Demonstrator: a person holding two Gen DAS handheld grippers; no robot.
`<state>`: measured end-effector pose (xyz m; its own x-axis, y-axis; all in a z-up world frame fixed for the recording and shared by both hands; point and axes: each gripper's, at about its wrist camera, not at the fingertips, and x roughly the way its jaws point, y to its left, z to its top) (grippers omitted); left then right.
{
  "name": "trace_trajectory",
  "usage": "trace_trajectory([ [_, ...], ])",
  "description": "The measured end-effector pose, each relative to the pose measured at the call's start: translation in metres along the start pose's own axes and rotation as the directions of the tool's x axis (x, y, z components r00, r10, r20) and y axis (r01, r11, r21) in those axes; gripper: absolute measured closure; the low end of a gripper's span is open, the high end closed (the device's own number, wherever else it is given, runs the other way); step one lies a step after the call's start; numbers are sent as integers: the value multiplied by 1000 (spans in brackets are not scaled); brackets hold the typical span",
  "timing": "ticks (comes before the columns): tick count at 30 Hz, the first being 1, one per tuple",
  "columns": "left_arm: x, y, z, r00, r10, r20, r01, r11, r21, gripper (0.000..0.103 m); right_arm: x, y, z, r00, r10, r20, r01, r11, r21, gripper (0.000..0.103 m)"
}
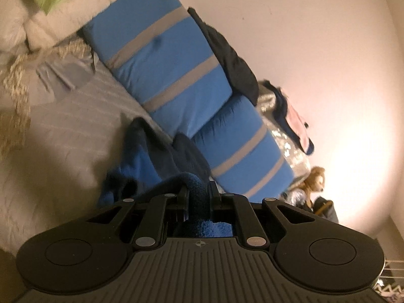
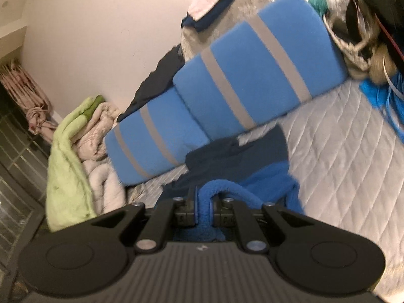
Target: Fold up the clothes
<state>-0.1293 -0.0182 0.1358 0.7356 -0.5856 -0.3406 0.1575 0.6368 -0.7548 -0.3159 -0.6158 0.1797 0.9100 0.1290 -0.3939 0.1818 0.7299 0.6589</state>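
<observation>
Left gripper: its jaws are pressed onto a bunched fold of the blue fleece garment, which fills the narrow gap between the fingers.
Right gripper: its jaws pinch another rolled edge of the same blue fleece garment; the cloth loops up over the fingers.
Blue fleece garment: it hangs from both grippers and spreads just in front of the striped bolster cushions, on the near side of them. It has a bright blue part and a dark navy part.
Quilted bed cover: pale grey, with a diamond pattern; it lies under the garment and under the cushions.
Striped bolster cushions: two, blue with grey bands, end to end across the bed.
Dark garment: it lies behind the cushions, touching them.
Beige and green blankets: piled at one end of the cushions.
Wall: plain and pale, beyond the cushions.
</observation>
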Motion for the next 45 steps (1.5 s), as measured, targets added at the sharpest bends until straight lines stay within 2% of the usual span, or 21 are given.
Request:
trace_trajectory([
  [5,17,0,14,999,11,43,-11,1000,19,90,16,3,21,992,-96,76,100,994,-48,94],
  [9,34,2,21,997,47,58,-50,998,37,89,33,10,26,982,-149,119,162,981,-109,94],
  [12,47,4,26,995,74,60,-76,997,33,90,50,20,26,967,-204,150,230,956,-185,94],
  [16,60,-3,32,991,112,72,-117,990,73,89,73,32,22,937,-284,205,335,896,-291,94],
  [20,74,-13,37,985,158,75,-167,976,140,89,90,32,22,916,-332,227,391,865,-315,94],
  [27,95,-16,45,975,206,80,-218,955,200,89,113,30,30,900,-370,233,432,833,-347,94],
  [33,114,-17,49,968,237,86,-251,934,253,89,125,25,34,896,-380,229,441,822,-360,94],
  [45,160,-26,49,947,296,128,-322,845,426,89,157,-1,45,898,-389,204,439,821,-365,94],
])
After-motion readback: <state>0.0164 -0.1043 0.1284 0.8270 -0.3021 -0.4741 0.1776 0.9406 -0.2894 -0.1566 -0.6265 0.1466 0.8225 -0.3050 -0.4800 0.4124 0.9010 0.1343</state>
